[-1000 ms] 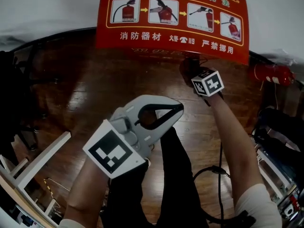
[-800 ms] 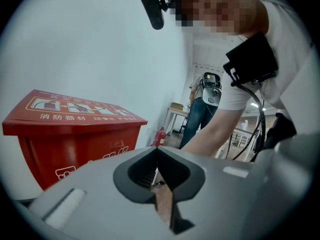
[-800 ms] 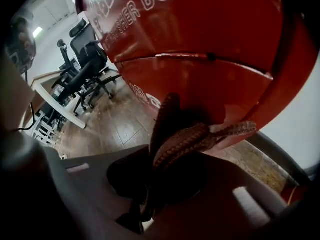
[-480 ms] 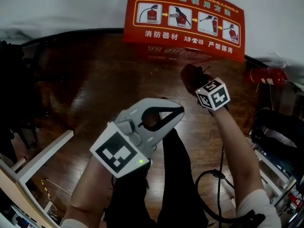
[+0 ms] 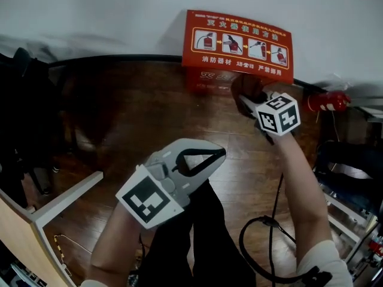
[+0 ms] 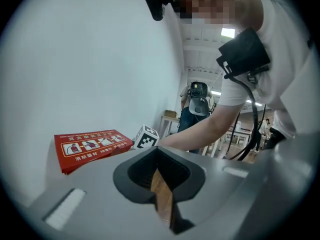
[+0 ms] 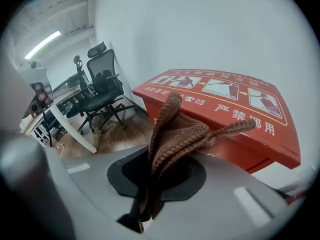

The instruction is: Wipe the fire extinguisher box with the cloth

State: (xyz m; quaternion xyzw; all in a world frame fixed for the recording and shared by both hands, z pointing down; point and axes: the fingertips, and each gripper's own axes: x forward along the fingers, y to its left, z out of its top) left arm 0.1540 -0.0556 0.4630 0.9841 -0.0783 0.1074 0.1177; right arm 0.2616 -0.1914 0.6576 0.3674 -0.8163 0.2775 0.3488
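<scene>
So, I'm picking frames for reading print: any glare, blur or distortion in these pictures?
Head view: dim, white wall edge bowed by the lens, pale sheen on the dark wooden floor, red fire extinguisher box print small. Right gripper view: black fisheye corners, brown knitted cloth crisp, box print readable. Left gripper view: same corners, box small at left.

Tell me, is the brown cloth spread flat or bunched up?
Bunched up. The cloth sticks out of the shut right claw in folded layers, near the red box.

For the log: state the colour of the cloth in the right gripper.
The cloth is brown, ribbed knit; clearest in the right gripper view.
</scene>
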